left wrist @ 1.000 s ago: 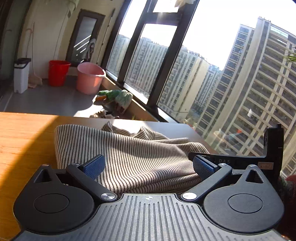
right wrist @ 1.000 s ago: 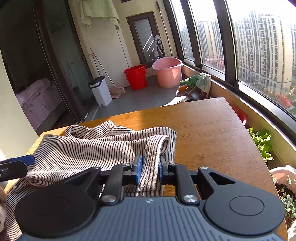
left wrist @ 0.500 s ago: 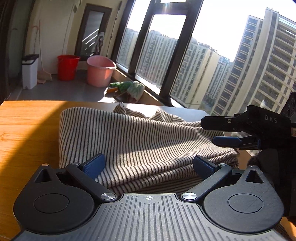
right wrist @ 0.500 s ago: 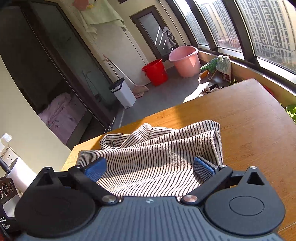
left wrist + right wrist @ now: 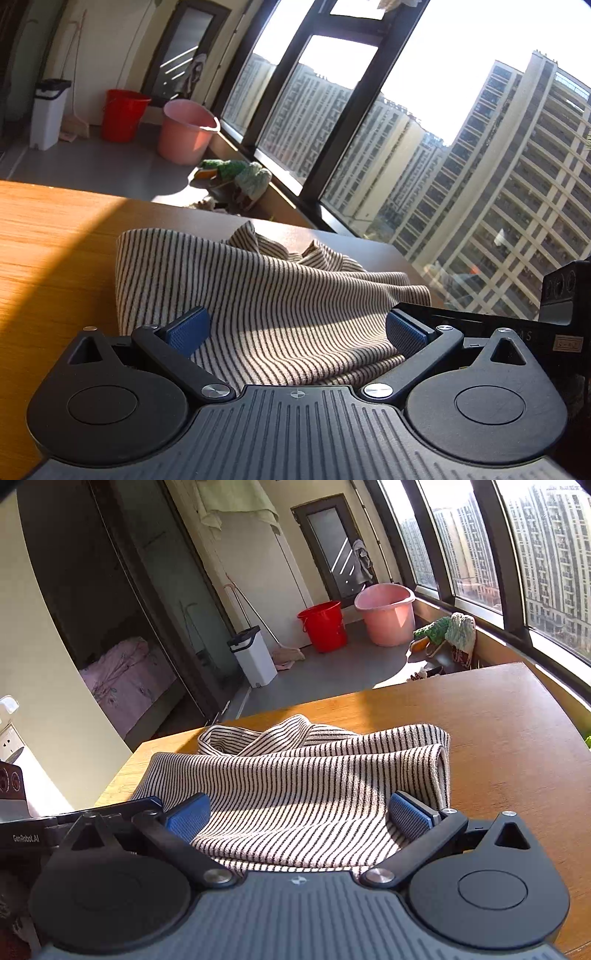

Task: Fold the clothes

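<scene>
A striped beige-and-black garment (image 5: 266, 295) lies folded in layers on the wooden table (image 5: 48, 236); it also shows in the right wrist view (image 5: 314, 775). My left gripper (image 5: 295, 332) is open, its blue pads wide apart over the garment's near edge, holding nothing. My right gripper (image 5: 299, 814) is open too, its pads spread over the near edge of the cloth. The right gripper's body shows at the right of the left wrist view (image 5: 535, 325), and the left gripper's body at the left of the right wrist view (image 5: 44, 830).
Beyond the table's far edge stand a pink tub (image 5: 386, 613), a red bucket (image 5: 323, 624) and a white bin (image 5: 255, 657) on the balcony floor. Large windows (image 5: 332, 122) run along the right. A wall (image 5: 40, 672) with a socket stands at the left.
The right gripper has opened and let go of the folded edge of the garment, then drawn nearer to the left gripper. The left gripper stays open. The cloth now rests on the table.
</scene>
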Demonstrator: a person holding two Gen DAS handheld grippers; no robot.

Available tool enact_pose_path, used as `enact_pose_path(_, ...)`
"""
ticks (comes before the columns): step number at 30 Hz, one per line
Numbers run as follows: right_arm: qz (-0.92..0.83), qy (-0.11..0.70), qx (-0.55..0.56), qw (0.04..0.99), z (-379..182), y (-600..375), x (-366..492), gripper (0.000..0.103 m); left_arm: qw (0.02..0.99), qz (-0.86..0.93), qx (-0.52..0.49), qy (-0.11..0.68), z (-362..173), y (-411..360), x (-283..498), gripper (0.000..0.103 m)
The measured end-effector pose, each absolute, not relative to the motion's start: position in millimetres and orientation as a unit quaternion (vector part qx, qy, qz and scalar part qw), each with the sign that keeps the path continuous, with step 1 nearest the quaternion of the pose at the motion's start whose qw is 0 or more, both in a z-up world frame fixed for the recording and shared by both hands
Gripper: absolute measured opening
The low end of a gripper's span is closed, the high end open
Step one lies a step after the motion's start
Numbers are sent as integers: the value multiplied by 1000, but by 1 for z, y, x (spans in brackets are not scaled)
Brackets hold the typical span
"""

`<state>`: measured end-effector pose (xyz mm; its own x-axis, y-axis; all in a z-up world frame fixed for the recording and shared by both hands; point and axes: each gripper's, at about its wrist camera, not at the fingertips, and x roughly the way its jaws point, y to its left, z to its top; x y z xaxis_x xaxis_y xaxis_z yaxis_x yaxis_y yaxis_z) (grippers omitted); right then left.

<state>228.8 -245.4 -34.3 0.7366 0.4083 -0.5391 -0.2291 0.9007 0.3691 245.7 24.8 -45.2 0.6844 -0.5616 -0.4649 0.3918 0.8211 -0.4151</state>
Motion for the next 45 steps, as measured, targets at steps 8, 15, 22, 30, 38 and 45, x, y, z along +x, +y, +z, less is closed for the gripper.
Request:
enact_pose_path(8,178,313,51,931,13,-226,282,81,909,-265,-144,287,-47,26,242,103)
enact_pose_path(15,134,343,33,929,-7,-225,334,72,906,-271,-172,276,-46,40,237,103)
enact_pose_path(22,105,321,56,940,5,-287,283,74,902,-200,-233,304,-21,87,256,103)
enact_pose_path(30,126,351,153,915,-32,-316,281,79,876,-180,-225,388,-37,91,299,103)
enact_pose_path(38,174,336,123,917,-44,-290,293,70,883,-196,-193,380,-39,71,307,84)
enact_pose_path(45,210,325,118,915,-30,-286,290,34,905,-198,-157,342,-29,69,302,30)
